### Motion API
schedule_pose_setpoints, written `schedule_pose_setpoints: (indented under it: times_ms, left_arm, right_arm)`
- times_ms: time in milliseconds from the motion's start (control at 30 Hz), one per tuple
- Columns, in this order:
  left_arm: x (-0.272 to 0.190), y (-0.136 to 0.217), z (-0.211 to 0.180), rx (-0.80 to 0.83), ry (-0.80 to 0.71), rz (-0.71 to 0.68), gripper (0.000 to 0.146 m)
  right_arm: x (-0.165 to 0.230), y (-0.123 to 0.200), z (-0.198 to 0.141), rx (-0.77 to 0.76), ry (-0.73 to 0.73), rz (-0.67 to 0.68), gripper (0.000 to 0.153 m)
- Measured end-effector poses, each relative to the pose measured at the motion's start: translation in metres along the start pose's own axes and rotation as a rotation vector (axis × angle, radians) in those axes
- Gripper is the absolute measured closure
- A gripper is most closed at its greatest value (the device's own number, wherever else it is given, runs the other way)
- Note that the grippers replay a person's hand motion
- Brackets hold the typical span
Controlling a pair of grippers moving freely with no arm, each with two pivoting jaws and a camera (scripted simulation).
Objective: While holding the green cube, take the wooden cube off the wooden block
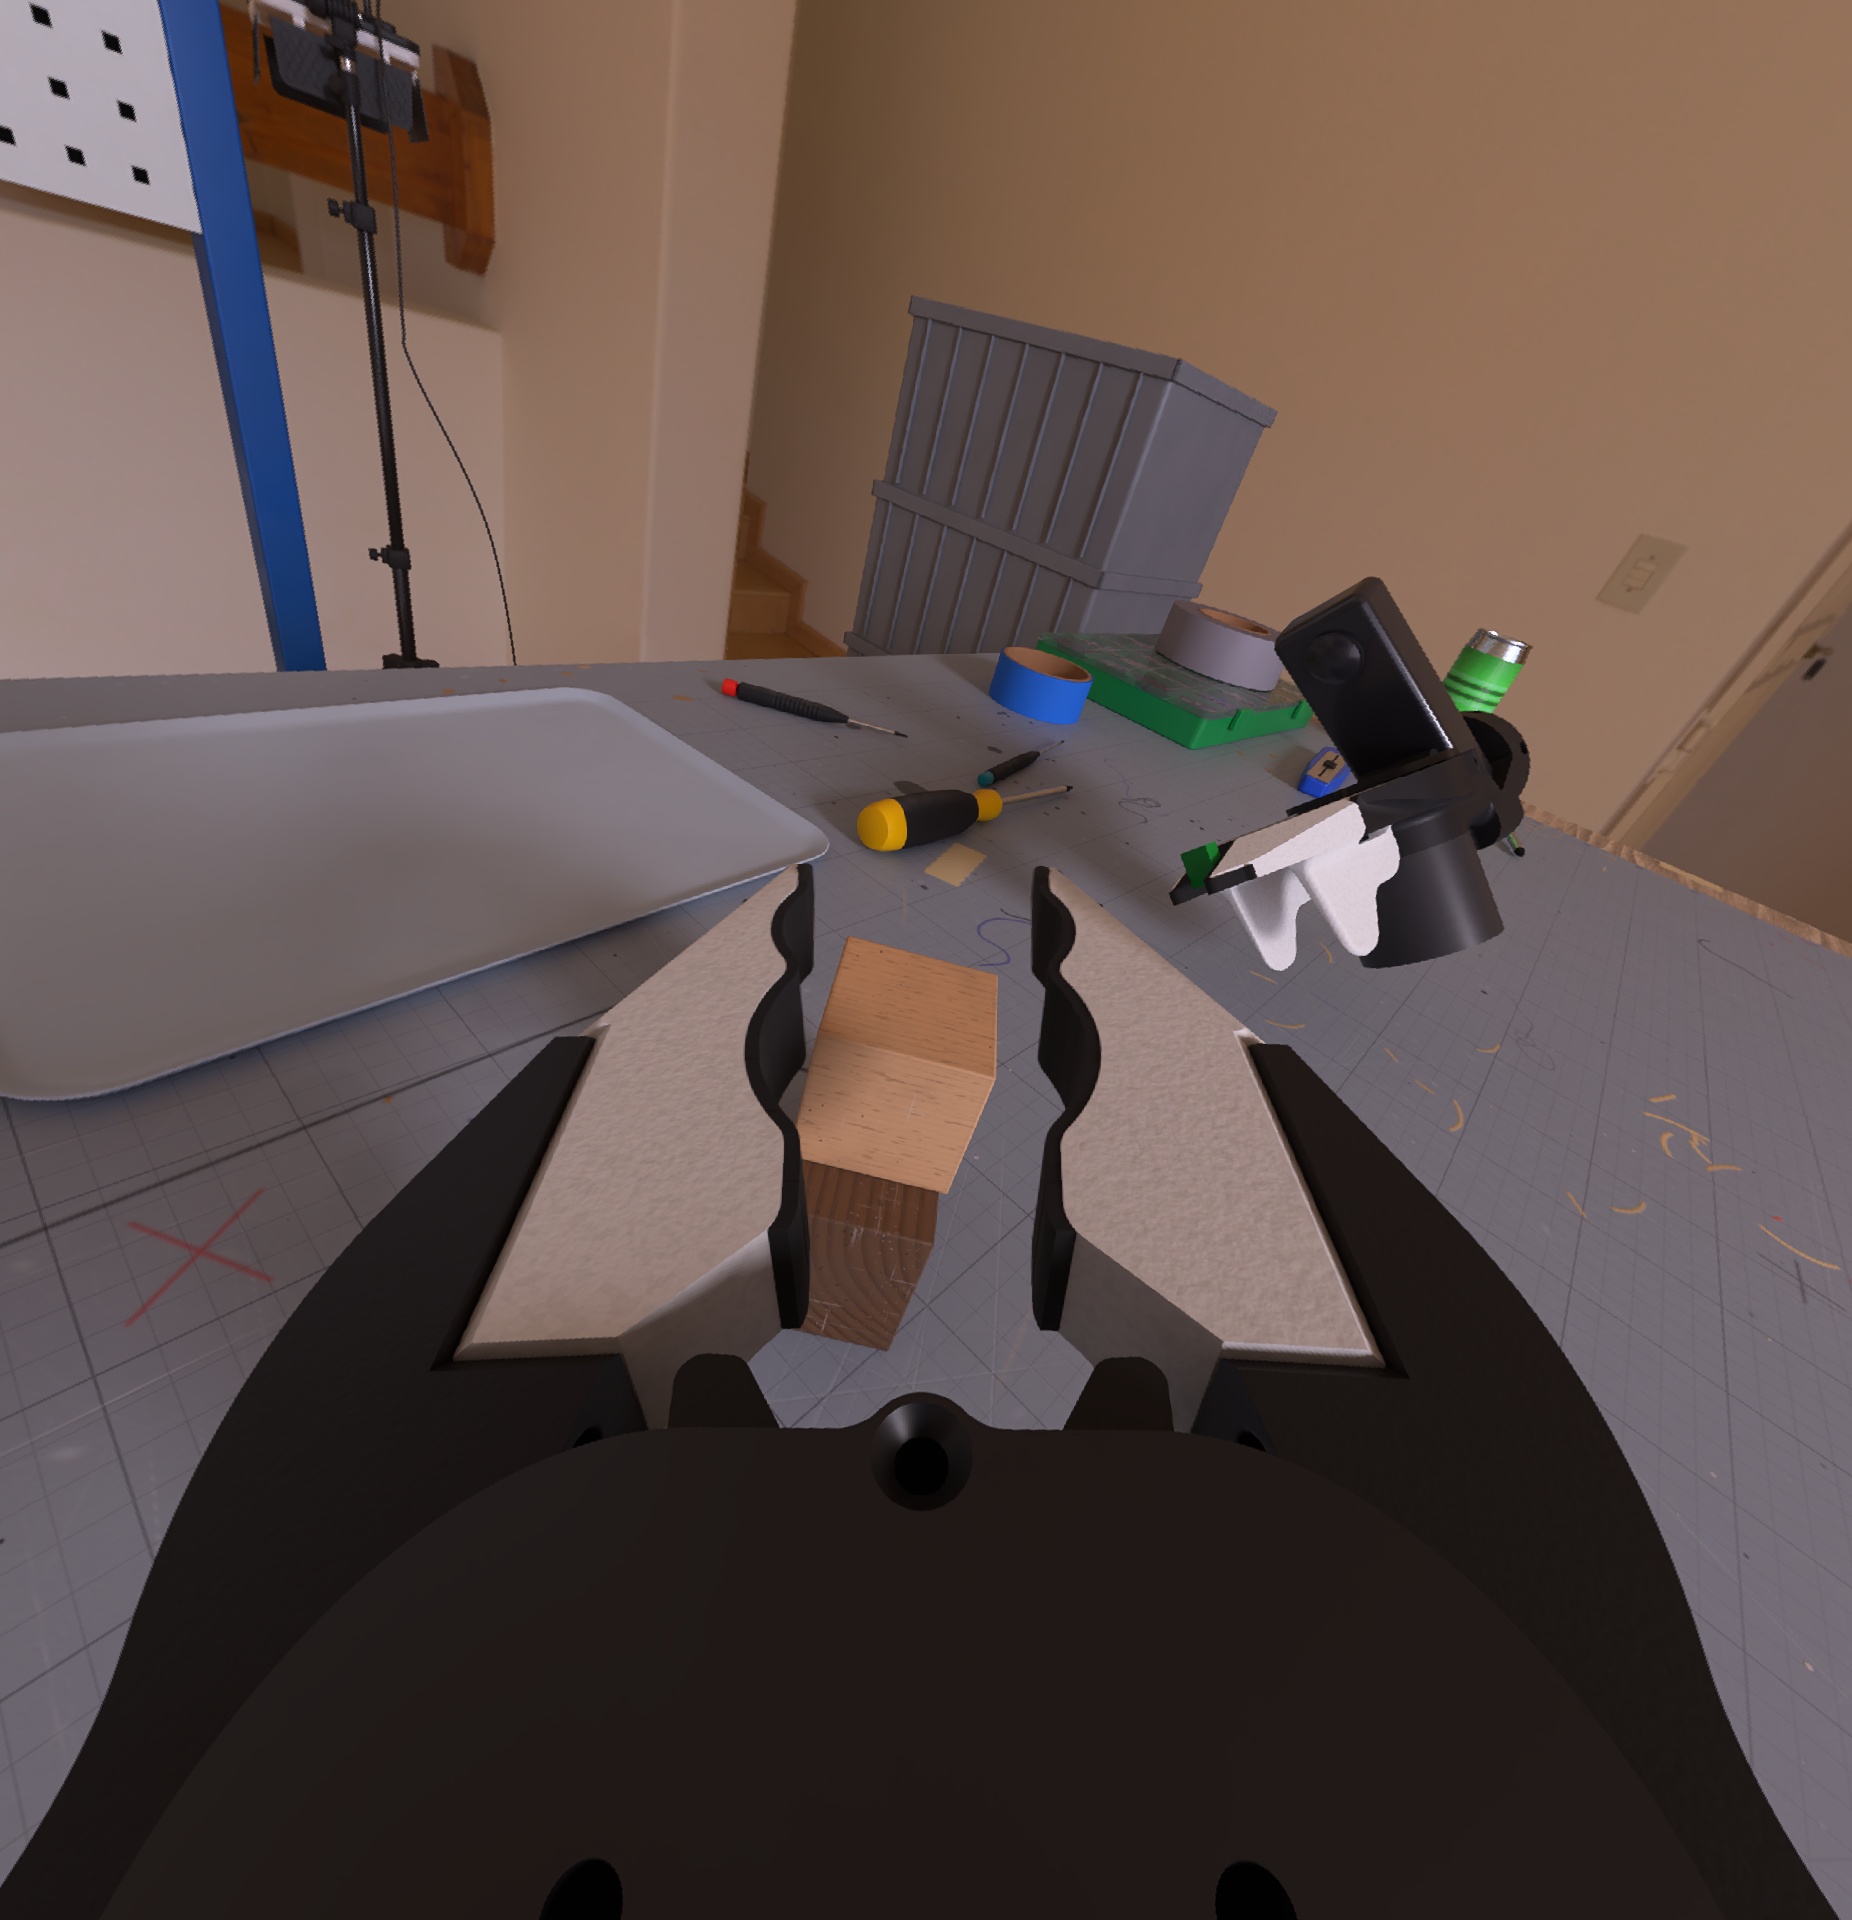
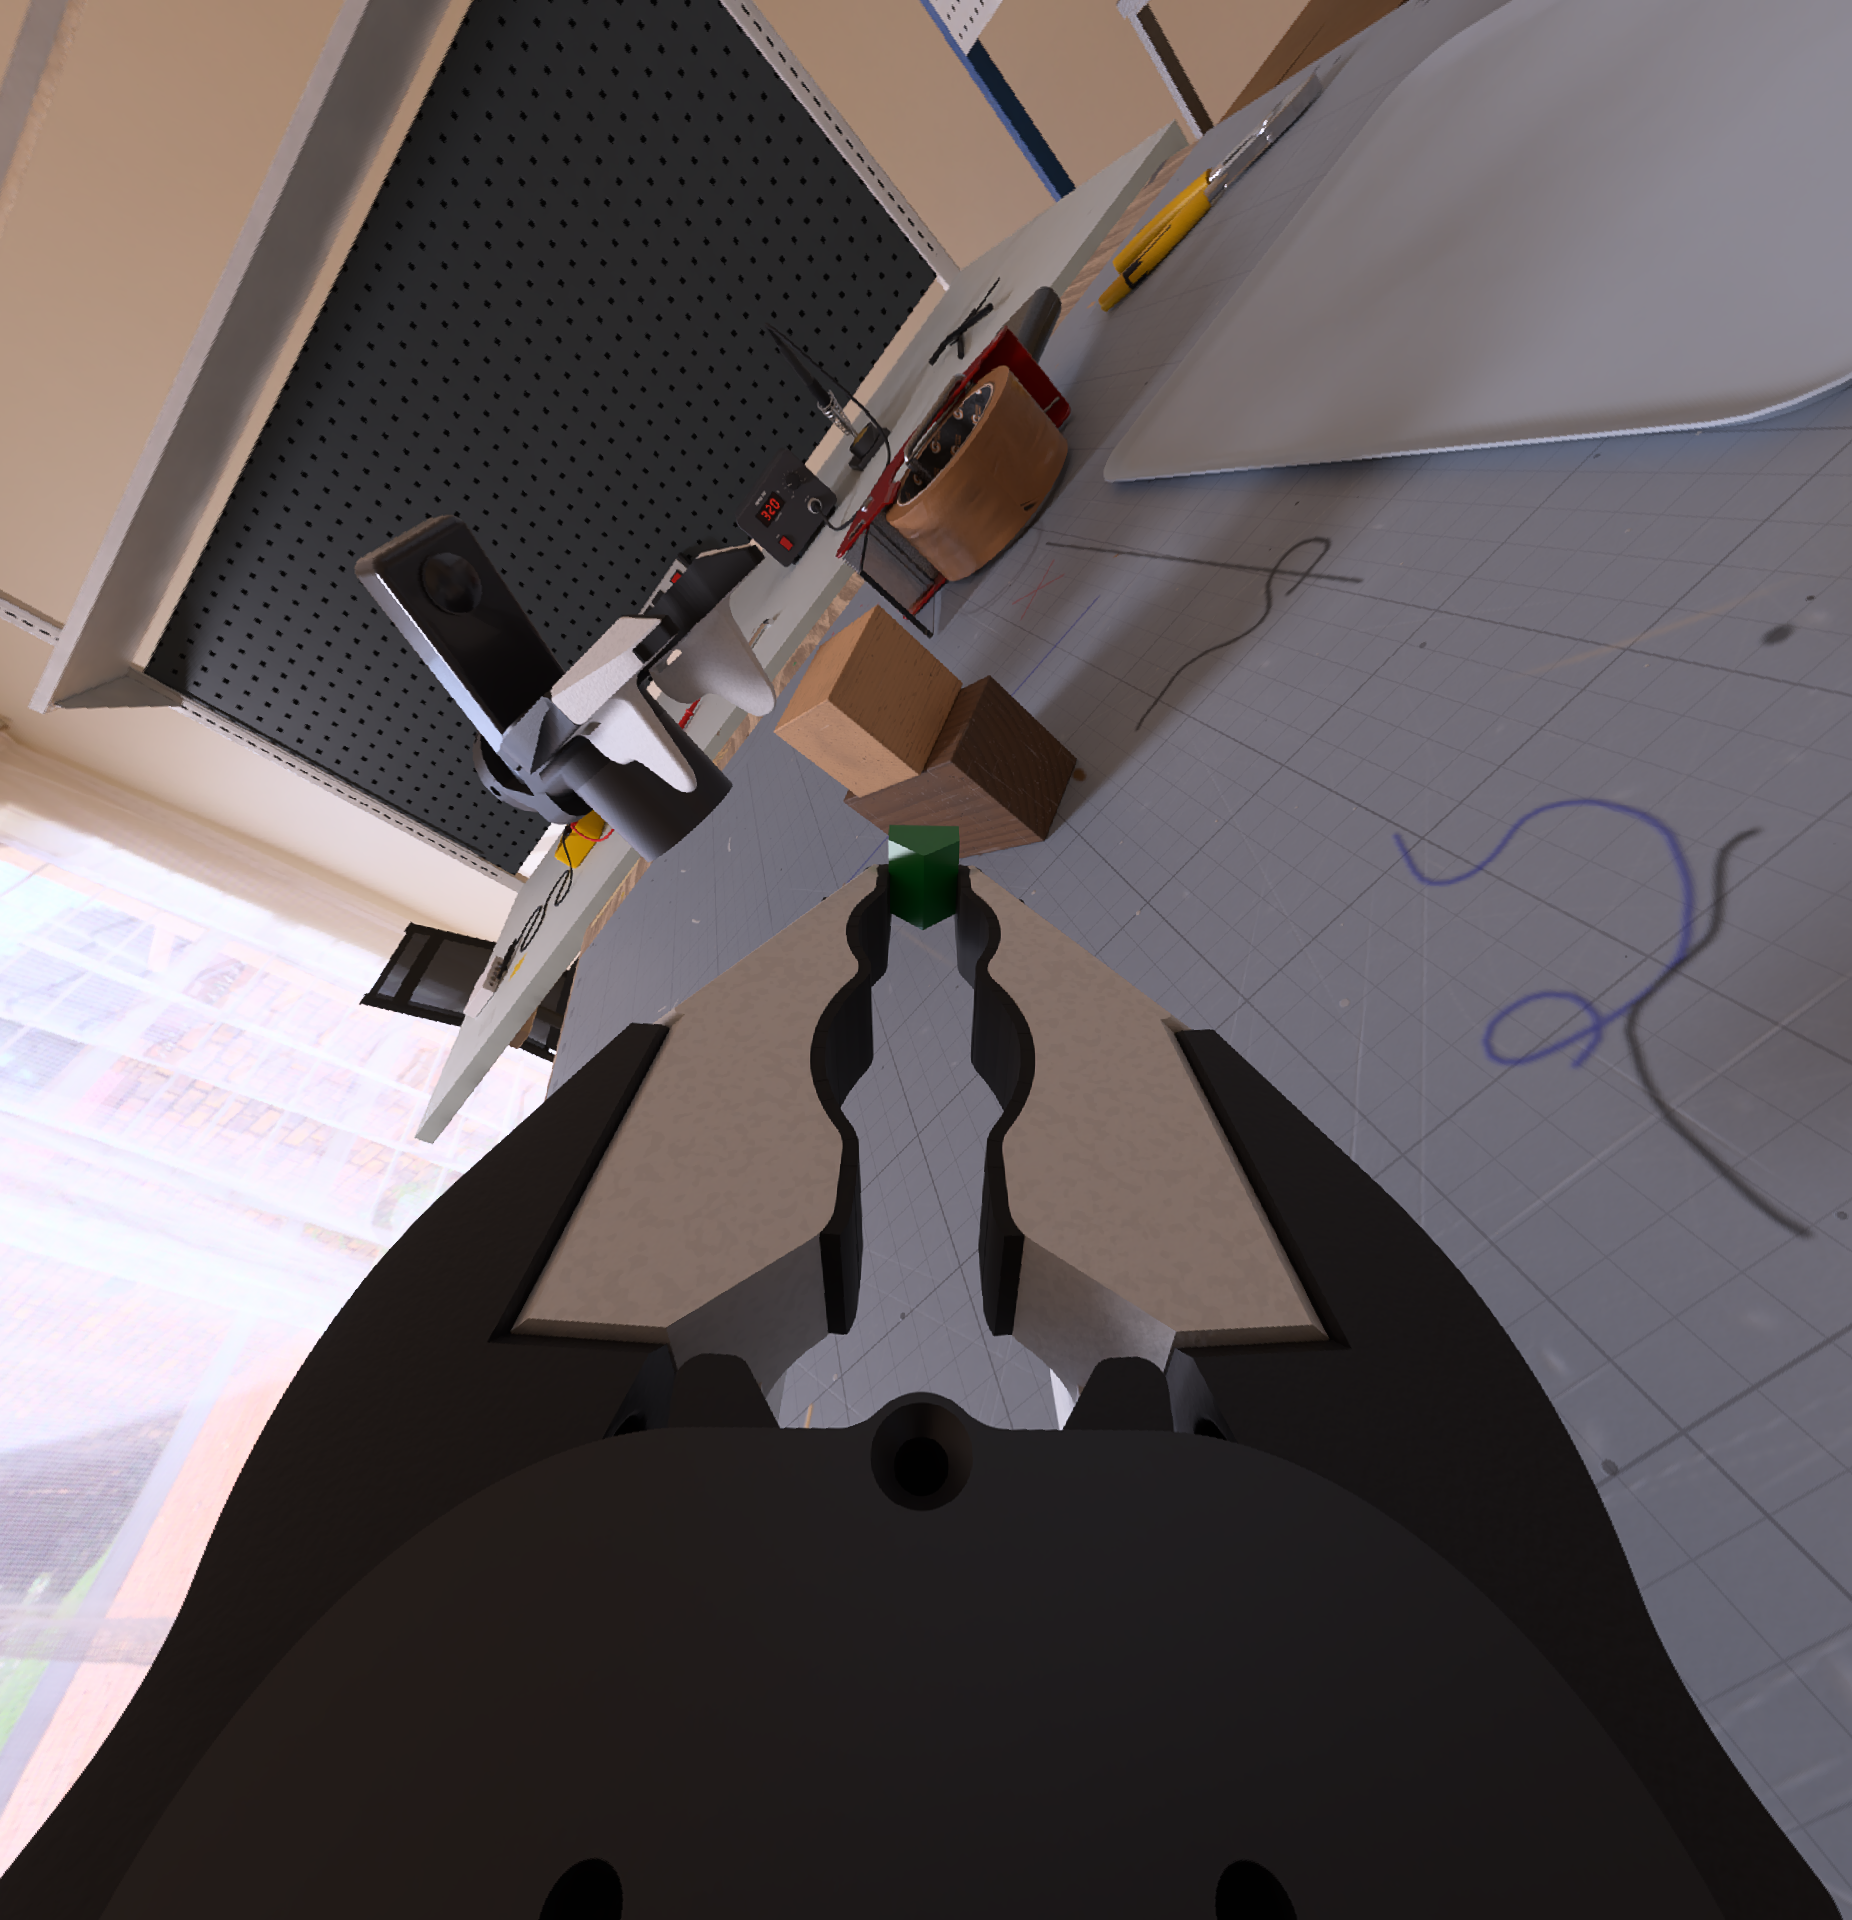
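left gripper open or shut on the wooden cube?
Open. The left gripper straddles the wooden cube on the wooden block, with a gap showing beside the right finger.

Red digits on black controller (image 2: pixel 787 509)

Pale, smooth wood is seen on the cube (image 1: pixel 901 1060), darker scratched wood on the block (image 1: pixel 865 1262); the bench (image 1: pixel 1524 1351) looks matt.

Grey gridded cutting mat (image 1: pixel 1524 1351) scrawled with pen marks, bearing a pale tray (image 1: pixel 278 862), a dark wooden block (image 1: pixel 865 1262), a yellow-handled screwdriver (image 1: pixel 932 816), a slim black screwdriver (image 1: pixel 808 707), blue tape (image 1: pixel 1039 686) and a green box (image 1: pixel 1192 707).
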State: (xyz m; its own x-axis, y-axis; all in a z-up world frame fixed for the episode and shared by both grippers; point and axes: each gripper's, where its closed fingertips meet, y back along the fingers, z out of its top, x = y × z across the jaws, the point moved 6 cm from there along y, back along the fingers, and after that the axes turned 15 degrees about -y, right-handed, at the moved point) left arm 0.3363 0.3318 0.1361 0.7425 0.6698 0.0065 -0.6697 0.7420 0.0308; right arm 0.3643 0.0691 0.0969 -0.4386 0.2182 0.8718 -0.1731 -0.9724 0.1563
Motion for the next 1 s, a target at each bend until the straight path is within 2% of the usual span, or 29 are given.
schedule_pose_setpoints:
  times_ms: [100,700,767,833,933,1000]
  left_arm:
    - [0.0,0.0,-0.001,0.003,0.001,0.004,0.097]
    - [0.006,0.002,0.003,-0.018,-0.003,0.027,0.096]
    - [0.018,0.008,0.009,-0.007,-0.088,0.105,0.079]
    - [0.027,0.014,0.009,0.035,-0.153,0.096,0.056]
    - [0.024,0.015,-0.006,0.132,-0.068,-0.148,0.037]
    - [0.016,0.011,-0.017,0.206,-0.067,-0.216,0.028]
  right_arm:
    - [0.0,0.0,0.0,0.001,-0.001,0.001,0.141]
    - [-0.001,-0.001,-0.001,0.01,-0.007,-0.002,0.141]
    - [0.0,-0.001,-0.001,0.01,-0.006,-0.001,0.141]
    - [0.0,-0.001,-0.001,0.01,-0.004,-0.003,0.141]
    - [-0.001,-0.002,-0.002,0.018,-0.008,-0.004,0.141]
    - [-0.001,-0.003,-0.003,0.023,-0.007,-0.007,0.141]
